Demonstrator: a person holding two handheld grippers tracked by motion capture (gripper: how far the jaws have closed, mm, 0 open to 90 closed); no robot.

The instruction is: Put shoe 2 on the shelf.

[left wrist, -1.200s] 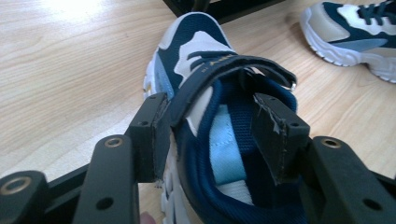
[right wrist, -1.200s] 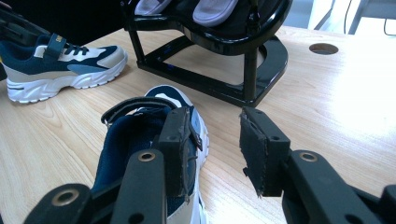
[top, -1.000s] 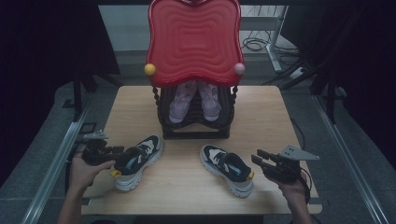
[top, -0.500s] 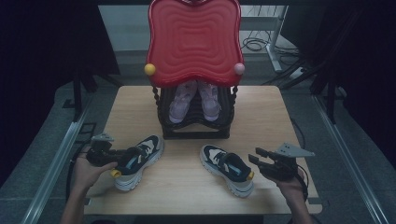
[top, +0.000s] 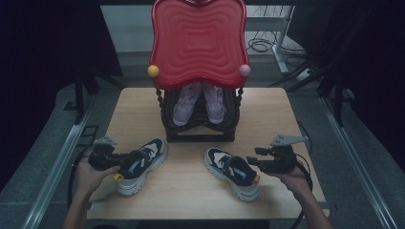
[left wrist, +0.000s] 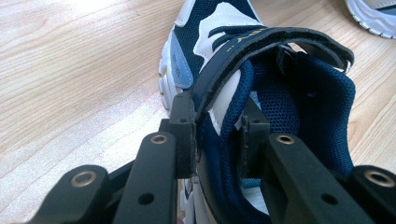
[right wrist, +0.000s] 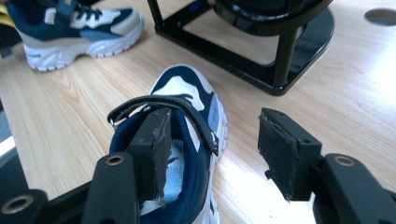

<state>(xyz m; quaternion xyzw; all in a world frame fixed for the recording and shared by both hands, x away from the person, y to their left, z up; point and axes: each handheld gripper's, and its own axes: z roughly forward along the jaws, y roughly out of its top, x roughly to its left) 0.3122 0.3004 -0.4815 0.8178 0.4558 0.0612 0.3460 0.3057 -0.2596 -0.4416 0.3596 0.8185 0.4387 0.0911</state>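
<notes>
Two navy and white sneakers lie on the wooden table [top: 286, 114]. My left gripper [top: 125, 160] [left wrist: 217, 135] has just been closing and is shut on the left sneaker [top: 141, 164] [left wrist: 280, 93], pinching its collar wall and strap. My right gripper [top: 250, 163] [right wrist: 215, 121] has just been opening at the heel of the right sneaker [top: 231, 171] [right wrist: 187, 93]. One of its jaws sits inside the shoe's mouth and the other stands well outside. The collar wall lies between them unpressed.
A black rack [top: 198, 129] [right wrist: 261, 60] under a red wavy top [top: 198, 43] stands at the table's far middle, with a pair of pink shoes [top: 198, 102] inside. Bare wood lies between the two sneakers. The left sneaker [right wrist: 79, 28] also shows far off in the right gripper view.
The right gripper has shifted a little left toward its sneaker's heel and its jaws have spread wider. The left hand and both sneakers have stayed in place.
</notes>
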